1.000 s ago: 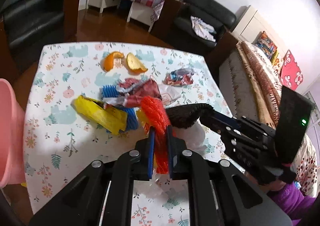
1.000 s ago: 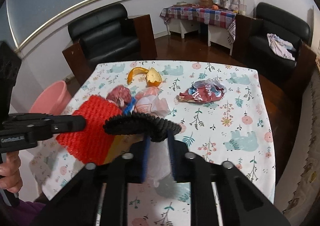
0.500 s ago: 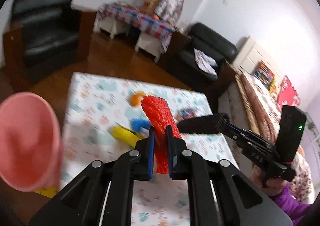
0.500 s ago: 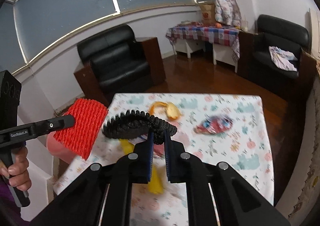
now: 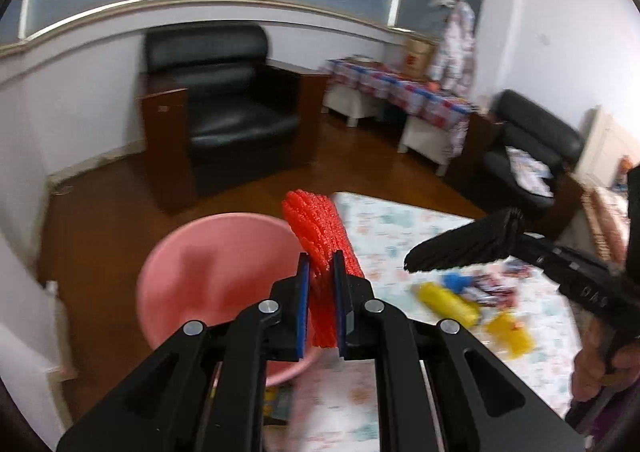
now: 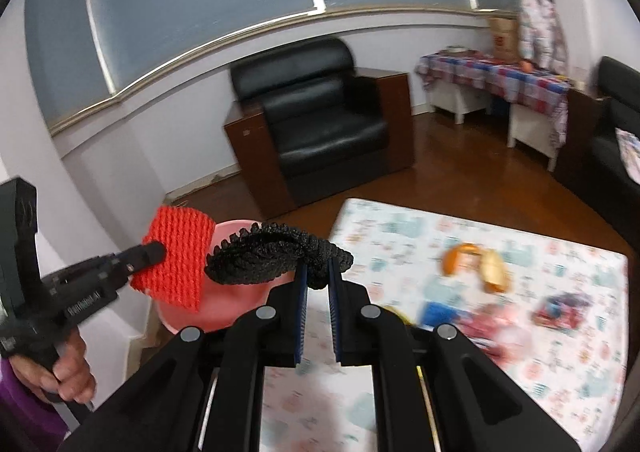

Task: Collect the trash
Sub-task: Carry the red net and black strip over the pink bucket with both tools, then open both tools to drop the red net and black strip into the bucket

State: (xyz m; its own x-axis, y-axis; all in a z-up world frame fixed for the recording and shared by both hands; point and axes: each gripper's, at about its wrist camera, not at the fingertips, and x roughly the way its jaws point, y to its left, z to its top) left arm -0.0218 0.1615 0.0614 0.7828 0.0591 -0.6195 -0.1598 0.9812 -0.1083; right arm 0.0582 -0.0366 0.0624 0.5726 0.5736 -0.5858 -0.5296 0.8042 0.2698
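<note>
Our left gripper (image 5: 320, 292) clamps red netting (image 5: 318, 228); our right gripper (image 6: 317, 284) clamps black netting (image 6: 276, 256). Both hang near the pink basin (image 5: 212, 272), not yet dropped. Peels (image 6: 476, 262) and wrappers (image 6: 560, 306) remain on the table (image 6: 560, 392).

Indoor light, soft and even, no hard shadows. Windows (image 6: 192, 8) at 12 o'clock dark grey-blue. Strong fisheye: black vignette at corners, sill bows. Motion blur smears the floral tablecloth (image 6: 540, 352) and trash at 3–5 o'clock in both views; armchair (image 5: 224, 100) slightly soft. Gripper bodies at 6 o'clock sharp.
</note>
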